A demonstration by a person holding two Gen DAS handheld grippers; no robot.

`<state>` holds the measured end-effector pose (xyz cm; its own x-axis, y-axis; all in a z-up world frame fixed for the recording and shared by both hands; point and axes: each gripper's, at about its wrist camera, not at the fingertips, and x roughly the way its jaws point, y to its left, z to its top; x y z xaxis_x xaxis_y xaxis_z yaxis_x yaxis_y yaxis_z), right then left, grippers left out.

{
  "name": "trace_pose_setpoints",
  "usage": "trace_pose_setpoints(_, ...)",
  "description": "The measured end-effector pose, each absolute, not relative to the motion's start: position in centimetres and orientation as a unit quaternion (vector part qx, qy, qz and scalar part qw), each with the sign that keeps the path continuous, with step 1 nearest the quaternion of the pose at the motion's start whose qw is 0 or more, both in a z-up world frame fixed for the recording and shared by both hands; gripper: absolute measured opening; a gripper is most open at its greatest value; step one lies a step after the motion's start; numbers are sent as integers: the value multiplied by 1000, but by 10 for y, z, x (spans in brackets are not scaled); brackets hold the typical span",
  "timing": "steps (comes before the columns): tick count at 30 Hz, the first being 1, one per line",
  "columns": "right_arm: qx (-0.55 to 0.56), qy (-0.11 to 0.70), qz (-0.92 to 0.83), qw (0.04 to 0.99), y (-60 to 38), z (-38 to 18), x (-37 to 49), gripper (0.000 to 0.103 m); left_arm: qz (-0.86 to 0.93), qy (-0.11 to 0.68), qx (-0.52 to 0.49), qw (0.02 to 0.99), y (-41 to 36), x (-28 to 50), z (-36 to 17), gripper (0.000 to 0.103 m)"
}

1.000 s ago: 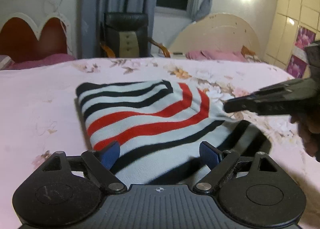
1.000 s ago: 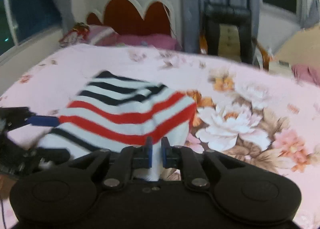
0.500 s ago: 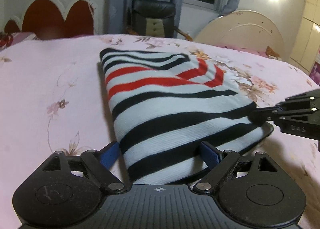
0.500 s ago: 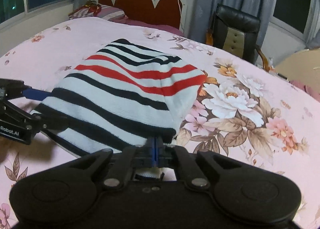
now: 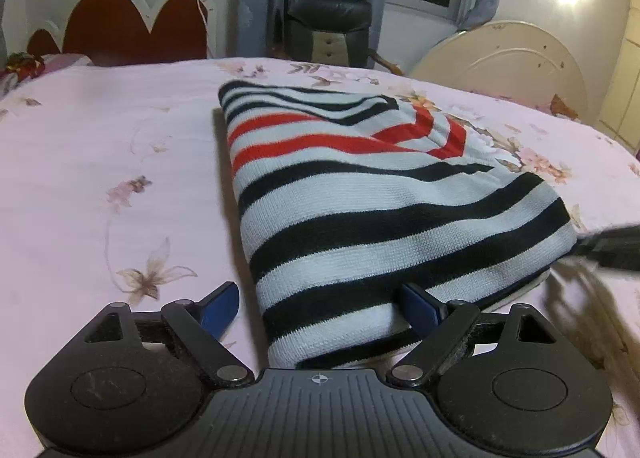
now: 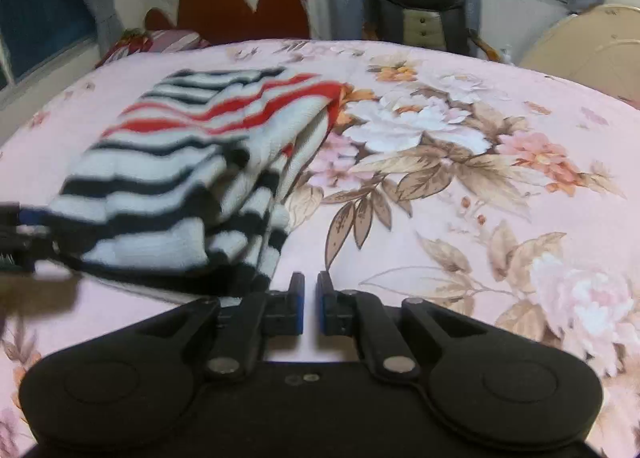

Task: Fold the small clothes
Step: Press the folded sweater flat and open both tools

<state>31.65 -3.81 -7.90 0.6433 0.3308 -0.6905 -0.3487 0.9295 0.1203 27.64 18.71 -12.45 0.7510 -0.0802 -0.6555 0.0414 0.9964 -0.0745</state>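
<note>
A folded knit garment (image 5: 372, 194) with black, white and red stripes lies on the pink floral bed; in the right wrist view (image 6: 192, 170) it is at the left, blurred. My left gripper (image 5: 320, 306) is open, its blue fingers on either side of the garment's near edge, the right finger (image 5: 420, 308) tucked under the fold. My right gripper (image 6: 310, 298) is nearly closed with a narrow gap, empty, just right of the garment's near corner. Its dark tip (image 5: 612, 246) shows at the garment's right edge in the left wrist view.
The pink floral bedsheet (image 6: 460, 178) spreads all around. A red scalloped headboard (image 5: 120, 30), a black chair (image 5: 328, 30) and grey curtains stand behind the bed. A cream headboard (image 5: 504, 62) is at the far right.
The right gripper has let go of the garment's edge and pulled back to the right, opening a small gap. The garment now lies folded flat. The left gripper stayed open at the near edge.
</note>
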Motion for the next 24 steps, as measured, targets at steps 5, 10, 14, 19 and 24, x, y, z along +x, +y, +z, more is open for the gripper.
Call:
trace_pose_setpoints(5, -10, 282, 248, 927, -21, -24, 289, 12, -27, 331, -25, 943, 178, 267, -110, 87)
trace_pose_setpoints(10, -87, 305, 248, 915, 9, -34, 305, 10, -15, 352, -1, 936, 163, 277, -118, 87)
trace_pose_setpoints(14, -79, 368, 224, 899, 4, -64, 322, 23, -19, 357, -10, 934, 165, 279, -122, 87)
trace_pose_setpoints(19, -49, 379, 226, 896, -4, -70, 322, 24, -26, 362, -18, 932, 170, 281, -128, 87)
trace_pose_setpoints(24, -39, 376, 234, 896, -4, -73, 326, 24, -23, 365, -18, 931, 169, 281, -129, 90)
